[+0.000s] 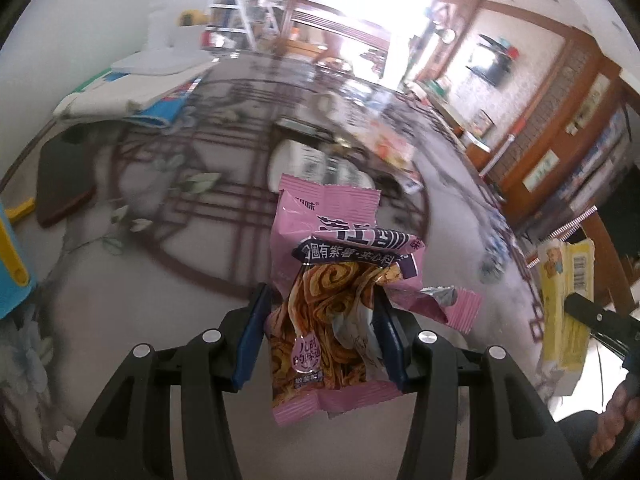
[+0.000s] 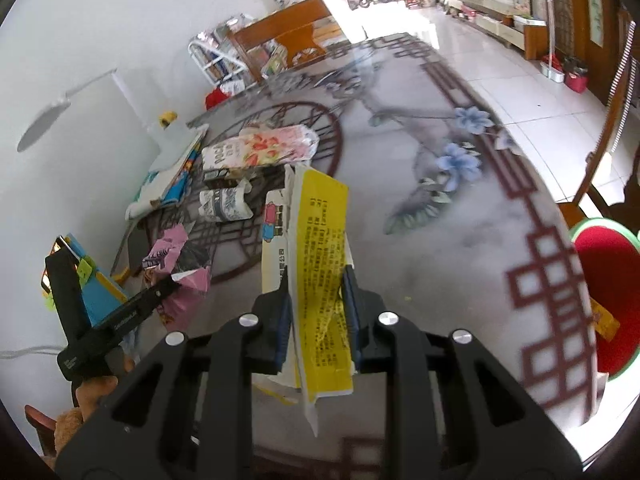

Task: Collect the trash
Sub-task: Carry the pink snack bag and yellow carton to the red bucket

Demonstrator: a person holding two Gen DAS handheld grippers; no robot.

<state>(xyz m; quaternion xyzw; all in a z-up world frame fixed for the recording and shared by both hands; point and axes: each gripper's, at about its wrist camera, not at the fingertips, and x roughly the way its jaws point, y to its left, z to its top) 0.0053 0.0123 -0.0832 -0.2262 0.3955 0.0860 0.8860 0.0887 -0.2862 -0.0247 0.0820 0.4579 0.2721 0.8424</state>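
Left gripper (image 1: 320, 332) of yours was clamped on a pink snack wrapper (image 1: 332, 280) printed "紫薯·夹心" above the patterned table (image 1: 160, 280). From the right wrist, your right gripper (image 2: 316, 304) pinched a yellow wrapper (image 2: 320, 264), its print too small to read.

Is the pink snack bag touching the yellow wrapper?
Apart. The left wrist view shows the pink snack bag and yellow wrapper with bare table between.

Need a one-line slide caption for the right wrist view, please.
Right claw shut on a yellow wrapper above the patterned table; more litter beyond.
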